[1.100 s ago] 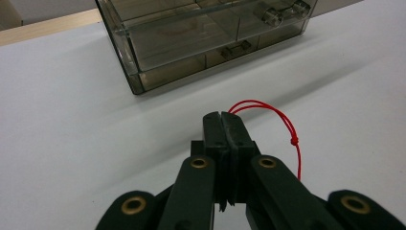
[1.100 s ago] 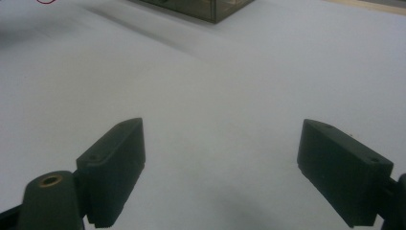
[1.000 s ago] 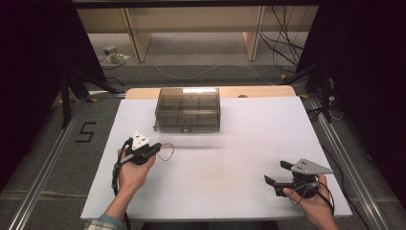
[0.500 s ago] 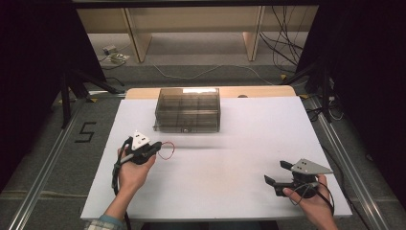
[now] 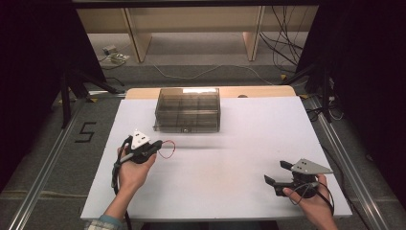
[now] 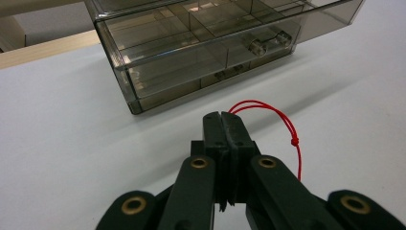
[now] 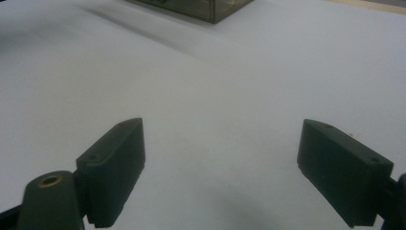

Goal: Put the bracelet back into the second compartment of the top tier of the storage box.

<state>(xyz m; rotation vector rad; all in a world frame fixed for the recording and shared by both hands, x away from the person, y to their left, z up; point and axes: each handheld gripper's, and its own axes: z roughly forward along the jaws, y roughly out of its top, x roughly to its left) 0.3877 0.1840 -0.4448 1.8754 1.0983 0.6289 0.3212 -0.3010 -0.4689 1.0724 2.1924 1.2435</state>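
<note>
A black "5" marks the floor (left of the table).

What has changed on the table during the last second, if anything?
Nothing visibly changed. The left gripper stays shut on the red string near the smoky clear box, the right gripper stays open over the white table, and neither hand has moved.

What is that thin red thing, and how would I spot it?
Start at the smoky clear compartment box on the white table. In front of it, the left gripper is shut on a red string loop, the one coloured thing there.
</note>
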